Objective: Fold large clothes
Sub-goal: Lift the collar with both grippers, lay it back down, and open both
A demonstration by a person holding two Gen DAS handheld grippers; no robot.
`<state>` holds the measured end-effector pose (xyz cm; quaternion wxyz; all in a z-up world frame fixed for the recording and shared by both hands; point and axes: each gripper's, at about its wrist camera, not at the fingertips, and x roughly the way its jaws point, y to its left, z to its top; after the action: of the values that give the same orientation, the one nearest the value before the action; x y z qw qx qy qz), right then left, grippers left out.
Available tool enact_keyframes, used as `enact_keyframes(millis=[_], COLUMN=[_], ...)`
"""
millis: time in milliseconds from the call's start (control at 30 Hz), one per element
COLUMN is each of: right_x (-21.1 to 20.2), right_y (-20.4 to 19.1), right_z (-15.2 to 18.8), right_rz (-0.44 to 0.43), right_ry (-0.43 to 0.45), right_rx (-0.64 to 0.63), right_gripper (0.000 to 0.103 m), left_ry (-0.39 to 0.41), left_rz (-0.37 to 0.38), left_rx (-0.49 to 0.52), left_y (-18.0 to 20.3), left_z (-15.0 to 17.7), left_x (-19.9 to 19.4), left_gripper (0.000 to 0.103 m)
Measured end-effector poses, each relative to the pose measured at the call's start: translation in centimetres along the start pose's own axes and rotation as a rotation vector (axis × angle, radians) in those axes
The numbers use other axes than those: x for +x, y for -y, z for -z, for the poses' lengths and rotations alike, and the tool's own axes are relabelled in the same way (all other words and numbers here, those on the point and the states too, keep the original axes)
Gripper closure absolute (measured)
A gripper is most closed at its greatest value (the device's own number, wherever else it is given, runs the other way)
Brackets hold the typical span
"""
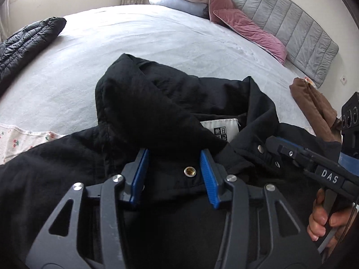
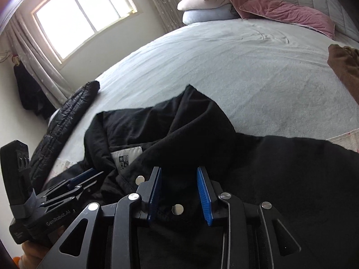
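Observation:
A black hooded jacket (image 1: pixel 161 103) lies on the bed, its hood toward the pillows and its white neck label (image 1: pixel 221 126) showing. My left gripper (image 1: pixel 175 154) is open, its blue pads either side of the collar's left placket by a brass snap (image 1: pixel 189 171). My right gripper (image 2: pixel 179 172) is open over the collar's right side, with a silver snap (image 2: pixel 177 209) between its pads. The jacket (image 2: pixel 280 168) fills the lower part of the right wrist view. Each gripper shows in the other's view: the right one (image 1: pixel 272 144) and the left one (image 2: pixel 92 173).
The bed (image 1: pixel 157 38) has a pale grey sheet. A black quilted jacket (image 1: pixel 27 42) lies at its left edge, a brown garment (image 1: pixel 314 105) at its right. Pillows and a pink quilt (image 1: pixel 242 24) lie against the grey headboard. A window (image 2: pixel 83 15) is beyond.

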<state>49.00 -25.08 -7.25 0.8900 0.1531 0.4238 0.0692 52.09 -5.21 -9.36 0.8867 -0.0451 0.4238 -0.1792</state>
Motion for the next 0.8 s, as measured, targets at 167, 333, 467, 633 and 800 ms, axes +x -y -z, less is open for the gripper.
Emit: enact_keyframes(millis=[167, 333, 467, 633, 800], right_x=[-2.9, -12.2, -20.4, -29.6, -36.6], right_y=[0.4, 1.2, 1.5, 1.2, 1.5], right_z=[0.5, 1.6, 3.9, 7.6, 11.1], right_rz=[-0.05, -0.012, 0.066, 0.146, 0.198], right_ry=[0.001, 0.036, 0.066, 0.102, 0.111], right_rx=[0.02, 0.021, -0.009, -0.066, -0.097], right_gripper=[0.059, 0.043, 0.034, 0.022, 0.02], left_ry=[-0.027, 0.003, -0.002, 0.045, 0.029], left_rz=[-0.035, -0.126, -0.165, -0.178, -0.181], left_rx=[-0.009, 0.019, 0.027, 0.027, 0.064], left_y=[0.5, 1.2, 2.5, 4.4, 6.1], left_z=[-0.3, 1.1, 2.3, 4.9, 8.0], left_x=[-3.4, -11.8, -19.1, -27.8, -32.9], left_gripper=[0.043, 0.022, 0.02, 0.007, 0.005])
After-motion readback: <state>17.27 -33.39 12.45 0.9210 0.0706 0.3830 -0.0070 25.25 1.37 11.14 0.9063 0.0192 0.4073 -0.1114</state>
